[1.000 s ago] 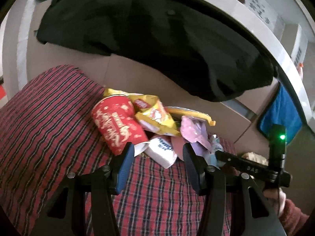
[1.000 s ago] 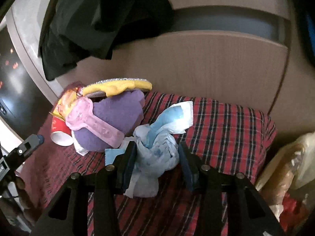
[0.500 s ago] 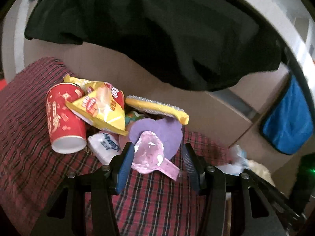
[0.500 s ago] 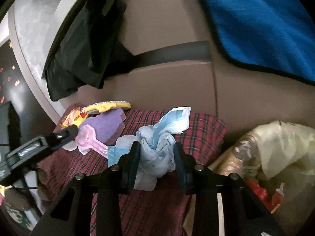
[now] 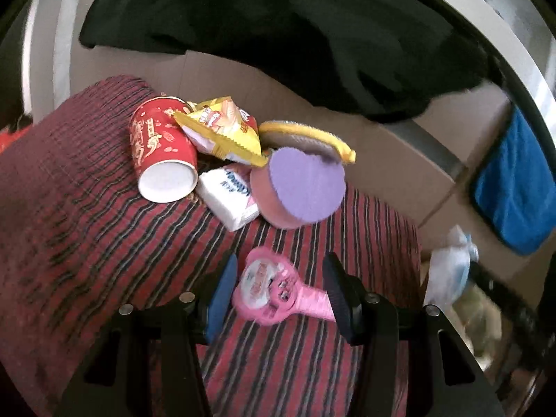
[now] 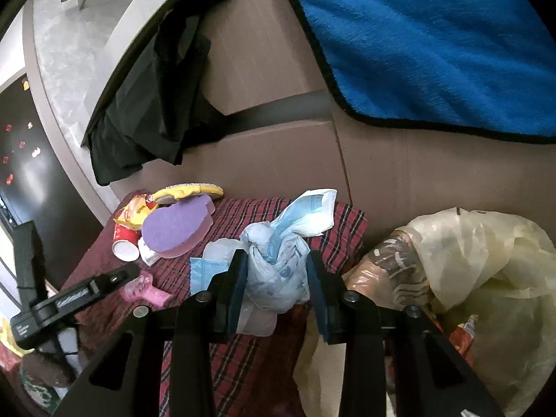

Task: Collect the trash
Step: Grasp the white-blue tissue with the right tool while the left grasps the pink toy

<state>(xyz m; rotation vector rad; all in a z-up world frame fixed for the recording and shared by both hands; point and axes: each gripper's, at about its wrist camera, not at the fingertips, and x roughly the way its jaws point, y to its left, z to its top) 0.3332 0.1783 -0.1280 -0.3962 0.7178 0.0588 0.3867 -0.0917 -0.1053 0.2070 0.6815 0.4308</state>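
Note:
My right gripper (image 6: 276, 286) is shut on a crumpled pale blue and white wrapper wad (image 6: 281, 264) and holds it over the edge of the red plaid cushion (image 6: 250, 354), next to a yellowish trash bag (image 6: 486, 278). My left gripper (image 5: 274, 295) is open around a pink plastic wrapper (image 5: 271, 290) lying on the cushion (image 5: 87, 250); its jaws do not touch it. Behind it lie a red paper cup (image 5: 161, 160), a yellow snack bag (image 5: 222, 132), a white tissue pack (image 5: 229, 196), a purple sponge (image 5: 300, 187) and a yellow-rimmed scrubber (image 5: 309, 135).
A black garment (image 5: 278, 34) hangs over the grey counter edge behind the cushion. A blue towel (image 6: 434, 41) hangs on the brown cabinet front (image 6: 278, 160). The trash bag holds wrappers and stands to the right of the cushion.
The left gripper has pulled back and the pink wrapper now lies apart from the sponge, between its jaws. The right gripper has carried the wad to the right, toward the trash bag.

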